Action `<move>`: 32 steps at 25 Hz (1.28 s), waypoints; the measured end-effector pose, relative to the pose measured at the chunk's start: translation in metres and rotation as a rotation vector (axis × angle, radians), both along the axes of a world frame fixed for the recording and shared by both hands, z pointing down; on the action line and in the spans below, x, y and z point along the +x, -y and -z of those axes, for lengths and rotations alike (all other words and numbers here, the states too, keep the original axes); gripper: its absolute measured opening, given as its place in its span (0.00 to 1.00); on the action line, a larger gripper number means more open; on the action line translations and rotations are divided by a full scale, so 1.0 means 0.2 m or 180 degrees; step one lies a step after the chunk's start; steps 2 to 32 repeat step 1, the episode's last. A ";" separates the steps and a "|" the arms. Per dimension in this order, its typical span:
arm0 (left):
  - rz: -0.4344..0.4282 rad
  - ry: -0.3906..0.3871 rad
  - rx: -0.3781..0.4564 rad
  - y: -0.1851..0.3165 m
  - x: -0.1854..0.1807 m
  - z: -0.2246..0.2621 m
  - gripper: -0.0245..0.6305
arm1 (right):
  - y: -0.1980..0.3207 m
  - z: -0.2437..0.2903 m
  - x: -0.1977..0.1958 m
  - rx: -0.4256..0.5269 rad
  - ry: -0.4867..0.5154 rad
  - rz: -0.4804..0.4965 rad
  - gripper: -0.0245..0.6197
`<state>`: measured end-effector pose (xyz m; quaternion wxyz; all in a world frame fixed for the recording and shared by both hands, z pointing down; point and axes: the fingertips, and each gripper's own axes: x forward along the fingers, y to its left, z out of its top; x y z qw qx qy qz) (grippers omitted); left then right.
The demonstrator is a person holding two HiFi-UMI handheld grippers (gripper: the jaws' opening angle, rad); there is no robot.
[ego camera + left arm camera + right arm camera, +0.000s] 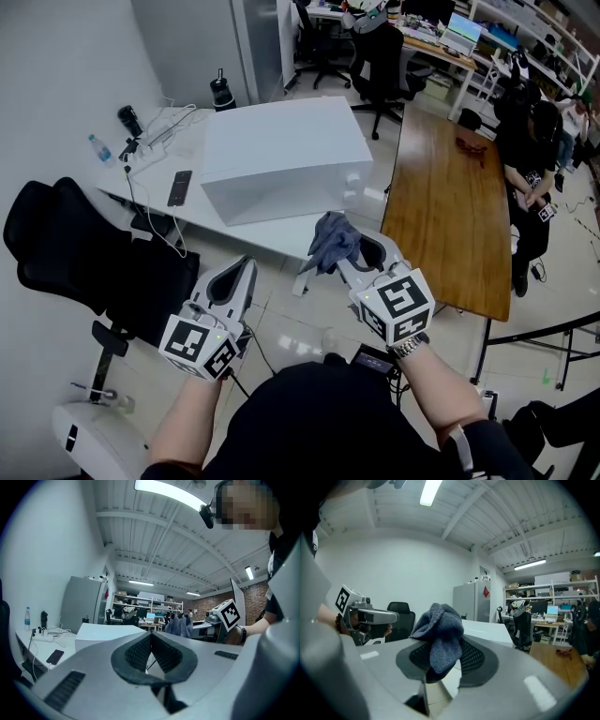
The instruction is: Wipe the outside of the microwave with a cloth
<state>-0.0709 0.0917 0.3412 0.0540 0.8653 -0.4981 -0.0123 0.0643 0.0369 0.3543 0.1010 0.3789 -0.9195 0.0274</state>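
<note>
A white box-shaped microwave (281,155) stands on a white table (202,220); it shows pale in the left gripper view as the microwave (105,632) and behind the cloth in the right gripper view as the microwave (487,629). My right gripper (349,251) is shut on a bunched blue-grey cloth (333,239), held in front of the microwave's near right corner and apart from it. The cloth (440,637) fills the jaws of the right gripper (443,660). My left gripper (234,274) hangs lower left, shut and empty, its pads (157,651) meeting.
A black phone (179,187), cables and bottles lie on the white table's left part. A black office chair (84,253) stands at my left. A brown wooden table (450,220) runs along the right, with a seated person (530,150) beyond it.
</note>
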 end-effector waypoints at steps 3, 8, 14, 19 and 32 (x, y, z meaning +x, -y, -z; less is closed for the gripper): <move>0.0001 0.0001 0.0003 0.00 0.00 0.00 0.04 | 0.00 0.00 -0.01 0.0006 0.0000 0.0005 0.23; 0.0001 0.0001 0.0003 0.00 0.00 0.00 0.04 | 0.00 0.00 -0.01 0.0006 0.0000 0.0005 0.23; 0.0001 0.0001 0.0003 0.00 0.00 0.00 0.04 | 0.00 0.00 -0.01 0.0006 0.0000 0.0005 0.23; 0.0001 0.0001 0.0003 0.00 0.00 0.00 0.04 | 0.00 0.00 -0.01 0.0006 0.0000 0.0005 0.23; 0.0001 0.0001 0.0003 0.00 0.00 0.00 0.04 | 0.00 0.00 -0.01 0.0006 0.0000 0.0005 0.23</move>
